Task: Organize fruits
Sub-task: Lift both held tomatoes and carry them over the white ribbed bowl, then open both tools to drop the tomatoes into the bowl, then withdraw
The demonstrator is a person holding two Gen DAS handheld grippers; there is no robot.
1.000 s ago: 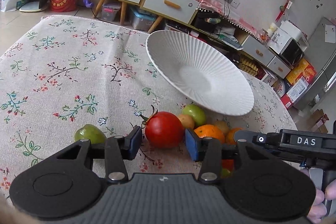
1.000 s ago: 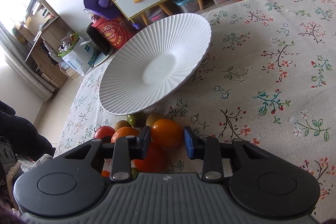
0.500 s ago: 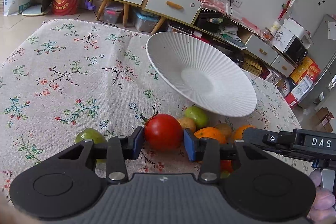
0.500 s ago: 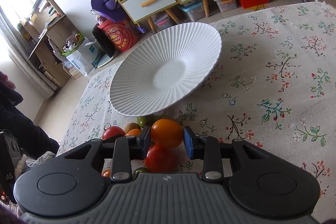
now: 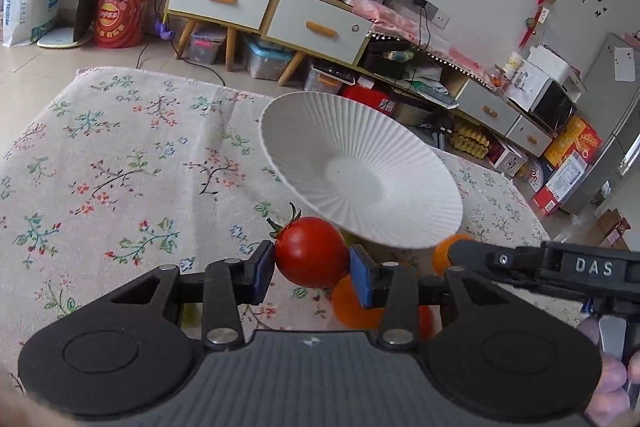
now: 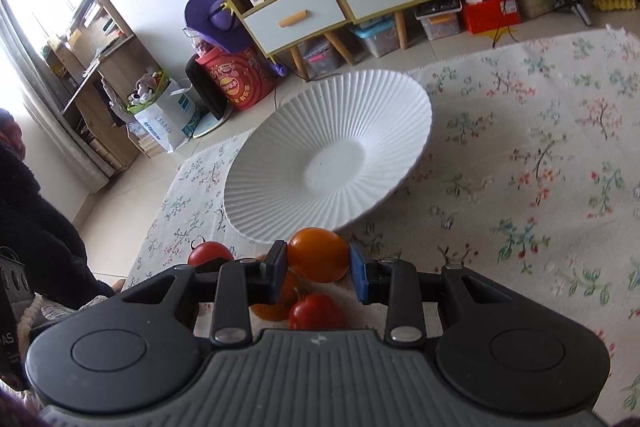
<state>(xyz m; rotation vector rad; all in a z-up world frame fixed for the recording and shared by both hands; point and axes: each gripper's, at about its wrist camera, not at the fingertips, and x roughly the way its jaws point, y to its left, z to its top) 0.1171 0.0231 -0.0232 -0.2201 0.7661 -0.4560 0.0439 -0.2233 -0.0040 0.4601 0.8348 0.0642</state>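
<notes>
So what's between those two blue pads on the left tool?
A red tomato, clamped between the left gripper pads, as the left wrist view shows.

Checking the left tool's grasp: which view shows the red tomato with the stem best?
Left wrist view. The red tomato sits whole between the left tool's blue pads, stem visible, in front of the white plate. The right wrist view shows only its top, behind that tool's finger.

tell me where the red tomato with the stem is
In the left wrist view, the red tomato sits clamped in the left tongs, just below the white plate rim.
</notes>
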